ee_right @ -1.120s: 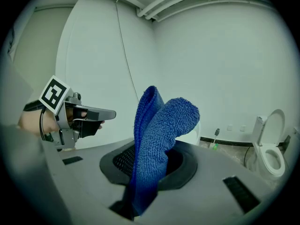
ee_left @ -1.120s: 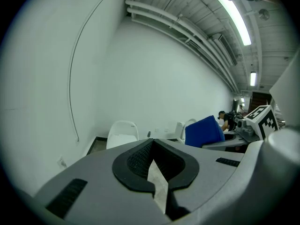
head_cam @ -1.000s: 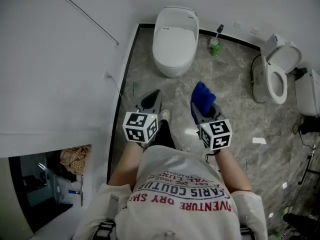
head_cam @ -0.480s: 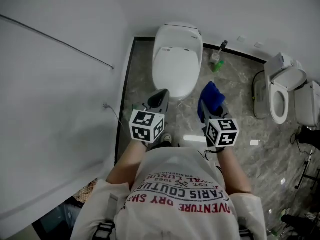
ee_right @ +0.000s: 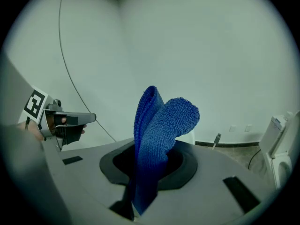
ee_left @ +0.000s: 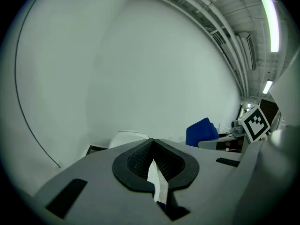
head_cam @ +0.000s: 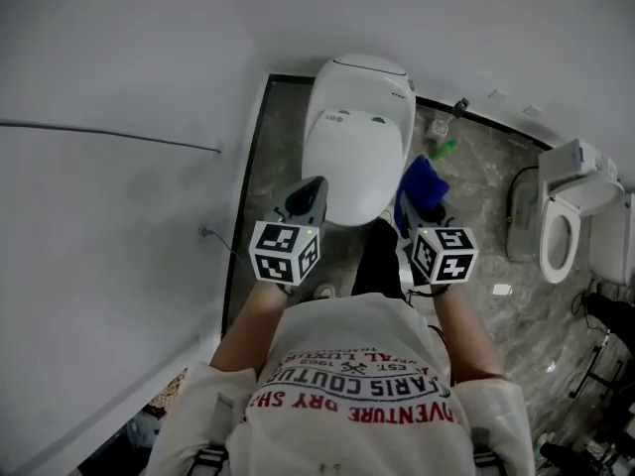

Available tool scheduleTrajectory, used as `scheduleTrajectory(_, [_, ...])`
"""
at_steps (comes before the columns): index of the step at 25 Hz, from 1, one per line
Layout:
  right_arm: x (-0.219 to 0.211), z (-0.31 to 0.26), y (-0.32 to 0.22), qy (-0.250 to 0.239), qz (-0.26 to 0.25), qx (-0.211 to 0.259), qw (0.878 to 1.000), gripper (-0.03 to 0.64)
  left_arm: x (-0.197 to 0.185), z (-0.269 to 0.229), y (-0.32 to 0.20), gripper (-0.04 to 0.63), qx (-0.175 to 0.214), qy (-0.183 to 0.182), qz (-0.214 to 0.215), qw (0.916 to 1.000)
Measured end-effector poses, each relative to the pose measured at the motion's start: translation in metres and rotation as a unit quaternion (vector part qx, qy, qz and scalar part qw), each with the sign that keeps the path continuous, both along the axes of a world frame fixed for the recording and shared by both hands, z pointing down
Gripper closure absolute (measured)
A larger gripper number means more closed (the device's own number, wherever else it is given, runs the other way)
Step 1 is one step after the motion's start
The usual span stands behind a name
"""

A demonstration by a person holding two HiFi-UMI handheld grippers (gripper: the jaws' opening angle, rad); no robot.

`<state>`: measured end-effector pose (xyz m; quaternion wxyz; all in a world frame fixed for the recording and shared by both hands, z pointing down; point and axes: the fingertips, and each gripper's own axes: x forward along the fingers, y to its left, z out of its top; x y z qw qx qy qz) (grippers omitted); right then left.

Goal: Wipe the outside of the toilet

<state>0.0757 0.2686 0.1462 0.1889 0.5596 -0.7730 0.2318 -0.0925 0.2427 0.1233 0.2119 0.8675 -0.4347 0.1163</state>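
Observation:
A white toilet [head_cam: 357, 137] with its lid down stands against the wall; its top also peeks over the jaws in the left gripper view [ee_left: 125, 138]. My left gripper [head_cam: 306, 196] hovers at the bowl's front left edge, jaws together, with a thin white sliver showing between the pads that I cannot identify. Just off the bowl's front right side, my right gripper [head_cam: 417, 206] is shut on a folded blue cloth [head_cam: 423, 182]. The cloth [ee_right: 159, 125] stands up out of the jaws in the right gripper view and touches nothing.
A green bottle [head_cam: 444, 149] and a toilet brush [head_cam: 459, 107] sit on the marble floor to the toilet's right. A second toilet [head_cam: 566, 221] with its seat open stands further right. A white wall with a thin cable [head_cam: 119, 137] runs close on the left.
The person has stepped forward, so the toilet is now much nearer. Both grippers, about a metre short of it before, now flank its front edge. The cloth stays gripped.

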Motion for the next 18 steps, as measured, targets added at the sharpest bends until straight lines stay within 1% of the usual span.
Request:
scheduleTrajectory(3, [0.012, 0.006, -0.058, 0.002, -0.025, 0.006, 1.000, 0.541, 0.010, 0.009, -0.049, 0.589, -0.002, -0.006, -0.028, 0.9996])
scheduleTrajectory(5, [0.023, 0.008, -0.096, -0.002, -0.049, 0.001, 0.999, 0.541, 0.026, 0.012, -0.080, 0.589, -0.008, -0.006, -0.044, 0.9990])
scheduleTrajectory(8, [0.048, 0.015, -0.157, -0.008, -0.078, -0.020, 0.997, 0.541, 0.056, 0.016, -0.128, 0.589, -0.021, -0.008, -0.064, 0.9977])
scheduleTrajectory(12, [0.086, 0.036, -0.236, -0.004, -0.102, -0.052, 0.993, 0.541, 0.087, 0.029, -0.192, 0.589, -0.047, -0.005, -0.098, 0.9941])
scheduleTrajectory(16, [0.120, 0.072, -0.305, 0.022, -0.123, -0.075, 0.989, 0.541, 0.099, 0.061, -0.247, 0.589, -0.068, -0.011, -0.124, 0.9898])
scheduleTrajectory(18, [0.135, 0.092, -0.335, 0.025, -0.128, -0.085, 0.988, 0.541, 0.101, 0.079, -0.268, 0.589, -0.082, -0.015, -0.137, 0.9870])
